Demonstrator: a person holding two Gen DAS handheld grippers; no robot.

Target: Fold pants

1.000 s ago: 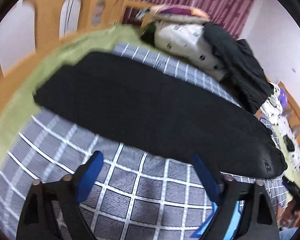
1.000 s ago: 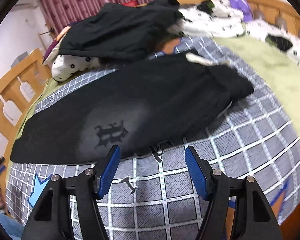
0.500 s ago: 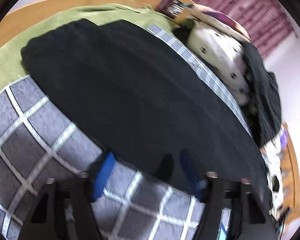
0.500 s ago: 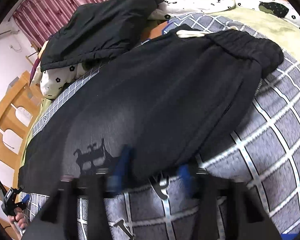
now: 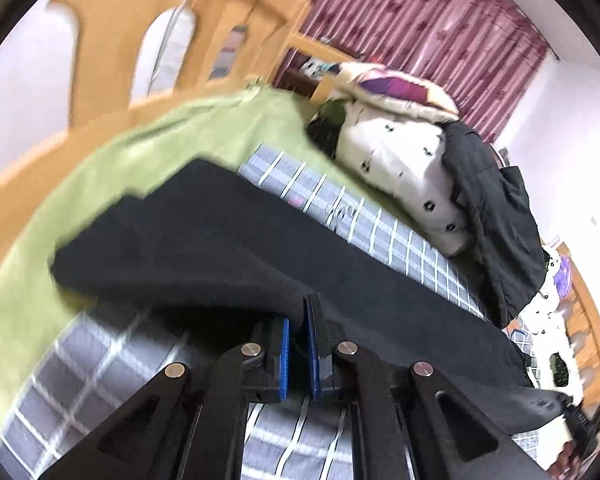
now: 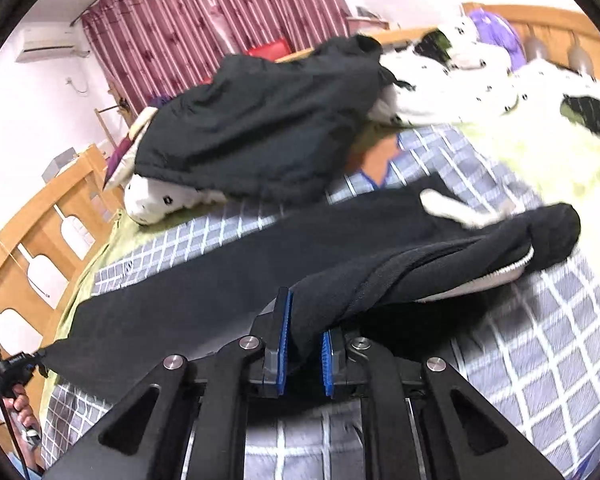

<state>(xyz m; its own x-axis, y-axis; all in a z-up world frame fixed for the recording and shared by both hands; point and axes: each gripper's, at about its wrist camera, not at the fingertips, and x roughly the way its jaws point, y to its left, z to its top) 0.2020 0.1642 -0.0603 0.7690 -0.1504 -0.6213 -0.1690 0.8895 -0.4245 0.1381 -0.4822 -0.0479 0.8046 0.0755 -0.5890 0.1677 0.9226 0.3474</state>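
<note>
The black pants (image 5: 340, 280) lie lengthwise across a grey checked sheet (image 5: 400, 248) on the bed, their near long edge lifted off the sheet at two places; the left gripper (image 5: 298, 320) has its blue-padded fingers (image 5: 312, 344) drawn nearly together on that edge, a thin fold of black cloth pinched between them, with the leg end of the pants (image 5: 112, 240) spreading away toward the green blanket (image 5: 148, 152) at the left of its view; the right gripper (image 6: 305, 332) is clamped on a thicker bunch of the same fabric, the cloth rising between its blue pads (image 6: 327, 360) and running in a twisted ridge toward the waistband (image 6: 548, 236), which is crumpled with a pale inner lining (image 6: 492, 280) showing beneath it and a white drawstring (image 6: 456, 208) lying on top; in the right view the rest of the pants stretches flat to the left, toward the other hand-held gripper (image 6: 16, 368) seen small at the frame's edge; behind the pants, apart from them, a black jacket (image 6: 268, 120) is draped over a white spotted quilt (image 6: 440, 88); the wooden bed rail (image 5: 112, 32) curves along the far side, and dark red curtains (image 6: 220, 20) hang at the back of the room; both views are somewhat blurred.
</note>
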